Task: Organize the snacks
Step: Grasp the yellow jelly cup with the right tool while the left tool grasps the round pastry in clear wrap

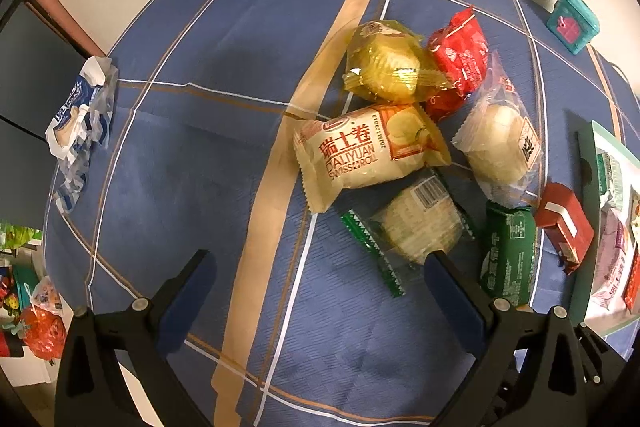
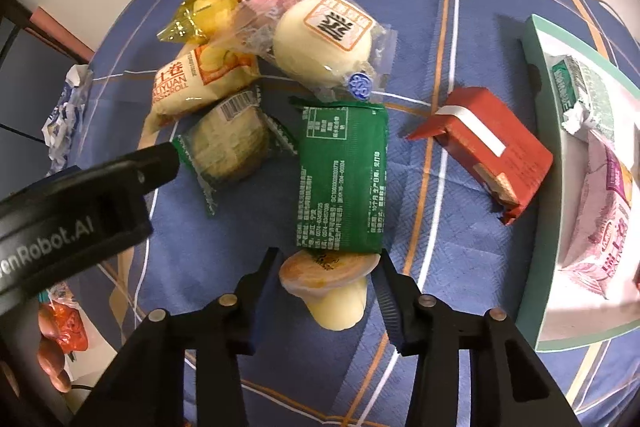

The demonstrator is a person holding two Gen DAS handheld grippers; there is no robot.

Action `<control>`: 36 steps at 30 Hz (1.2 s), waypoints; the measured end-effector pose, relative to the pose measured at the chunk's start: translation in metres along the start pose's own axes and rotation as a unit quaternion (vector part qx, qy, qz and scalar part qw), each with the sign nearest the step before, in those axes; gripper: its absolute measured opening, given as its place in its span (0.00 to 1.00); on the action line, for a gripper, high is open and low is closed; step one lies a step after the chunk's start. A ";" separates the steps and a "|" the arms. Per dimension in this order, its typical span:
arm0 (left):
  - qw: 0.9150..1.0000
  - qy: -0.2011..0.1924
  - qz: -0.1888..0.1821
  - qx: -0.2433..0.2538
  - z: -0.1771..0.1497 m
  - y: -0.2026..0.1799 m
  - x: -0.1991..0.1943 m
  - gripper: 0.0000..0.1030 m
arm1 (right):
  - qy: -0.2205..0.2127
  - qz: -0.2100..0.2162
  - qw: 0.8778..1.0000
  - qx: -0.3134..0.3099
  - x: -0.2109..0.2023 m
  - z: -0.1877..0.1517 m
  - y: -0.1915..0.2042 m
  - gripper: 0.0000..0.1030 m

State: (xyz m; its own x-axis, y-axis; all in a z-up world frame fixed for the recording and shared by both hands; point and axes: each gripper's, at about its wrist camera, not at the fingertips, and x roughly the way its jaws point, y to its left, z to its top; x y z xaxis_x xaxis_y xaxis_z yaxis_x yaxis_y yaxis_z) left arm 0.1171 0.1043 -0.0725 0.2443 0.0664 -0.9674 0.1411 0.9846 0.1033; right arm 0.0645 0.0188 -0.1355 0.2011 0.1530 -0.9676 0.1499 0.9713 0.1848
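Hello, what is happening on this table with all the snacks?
A person with a gripper in each hand is sorting snacks on a blue checked tablecloth. The right gripper has its fingers around a small pudding cup. The left gripper is open and empty above the pile, near the Swiss roll packet. A few snacks already lie in the pale green tray on the right; most are still loose.

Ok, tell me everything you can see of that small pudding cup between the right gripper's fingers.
The small clear plastic pudding cup holds pale yellow filling under an orange-brown foil lid. It lies tipped on its side, lid facing away from the camera, on the blue checked tablecloth, just below the green foil snack packet. The right gripper brackets it; contact with the fingers is unclear.
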 end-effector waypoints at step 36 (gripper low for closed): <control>0.996 0.009 -0.059 -0.063 0.018 -0.045 0.036 0.81 | -0.023 0.025 0.996 0.081 -0.064 0.005 -0.104 0.43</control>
State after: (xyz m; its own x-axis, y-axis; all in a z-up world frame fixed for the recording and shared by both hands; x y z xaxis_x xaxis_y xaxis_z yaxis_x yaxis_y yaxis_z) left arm 0.1372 0.0595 -0.1078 0.2149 -0.0494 -0.9754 0.0469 0.9981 -0.0402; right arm 0.0407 -0.0932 -0.0923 0.2550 0.1879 -0.9485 0.2932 0.9197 0.2610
